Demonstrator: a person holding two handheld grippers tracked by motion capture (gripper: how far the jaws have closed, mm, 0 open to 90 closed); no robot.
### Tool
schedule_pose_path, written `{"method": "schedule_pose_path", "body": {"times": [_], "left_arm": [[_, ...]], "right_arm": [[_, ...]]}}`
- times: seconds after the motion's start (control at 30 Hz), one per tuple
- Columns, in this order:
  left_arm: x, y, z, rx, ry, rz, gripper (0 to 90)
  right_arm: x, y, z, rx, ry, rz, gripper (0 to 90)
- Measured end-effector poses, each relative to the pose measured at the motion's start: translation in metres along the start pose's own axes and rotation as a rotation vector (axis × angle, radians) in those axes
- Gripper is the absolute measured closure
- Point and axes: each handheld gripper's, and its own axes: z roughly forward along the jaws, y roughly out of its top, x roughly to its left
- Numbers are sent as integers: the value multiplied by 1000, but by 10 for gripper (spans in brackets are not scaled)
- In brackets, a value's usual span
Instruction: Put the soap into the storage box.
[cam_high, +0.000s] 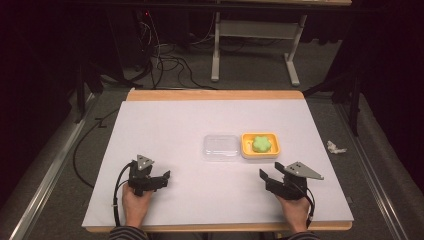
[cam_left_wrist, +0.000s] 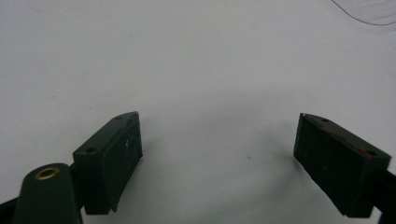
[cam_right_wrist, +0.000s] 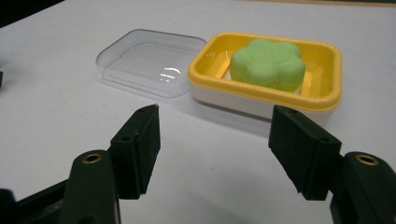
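Observation:
A yellow soap dish (cam_high: 274, 146) (cam_right_wrist: 327, 56) sits right of the table's middle and holds a green flower-shaped soap (cam_high: 261, 144) (cam_right_wrist: 267, 63). Touching its left side lies a clear plastic lid (cam_high: 221, 147) (cam_right_wrist: 149, 60), hollow side up. My right gripper (cam_high: 266, 176) (cam_right_wrist: 215, 140) is open just in front of the dish, with nothing between its jaws. My left gripper (cam_high: 165, 178) (cam_left_wrist: 219, 154) rests open at the front left over the bare white tabletop, also with nothing between its jaws.
The white table (cam_high: 165, 120) has a wooden far edge (cam_high: 215, 94). A crumpled white scrap (cam_high: 335, 147) lies on the floor to the right. Cables (cam_high: 170, 62) and a table frame (cam_high: 255, 40) stand on the floor beyond.

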Motion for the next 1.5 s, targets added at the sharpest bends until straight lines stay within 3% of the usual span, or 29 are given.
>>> {"method": "schedule_pose_path", "body": {"times": [0.37,1.5], "left_arm": [[0,0,-1,-12,0,-7,158],[0,1,-3,-25,-6,-1,158]], "right_arm": [[5,-12,12,50,-6,-8,350],[7,-17,30,169,-54,-57,332]]}}
